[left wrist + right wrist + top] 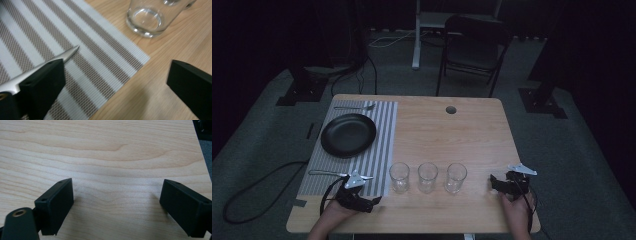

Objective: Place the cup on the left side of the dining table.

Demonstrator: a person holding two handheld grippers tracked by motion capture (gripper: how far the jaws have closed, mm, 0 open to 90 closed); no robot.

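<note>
A striped placemat (384,140) covers the table's left side and carries a black plate (348,135). A fork (354,107) lies at the mat's far edge and a knife (327,173) at its near edge. Three empty glasses (427,176) stand in a row near the front. My left gripper (364,201) rests at the mat's near right corner, open (115,75). The knife tip (72,51) shows just behind its left jaw, and the nearest glass (147,21) stands ahead. My right gripper (499,184) sits open (117,195) on bare wood, right of the glasses.
The wooden table (472,135) has a round cable hole (451,109) near its far edge. A folding chair (474,45) stands beyond the table on grey carpet. Cables trail on the floor at the left (257,185).
</note>
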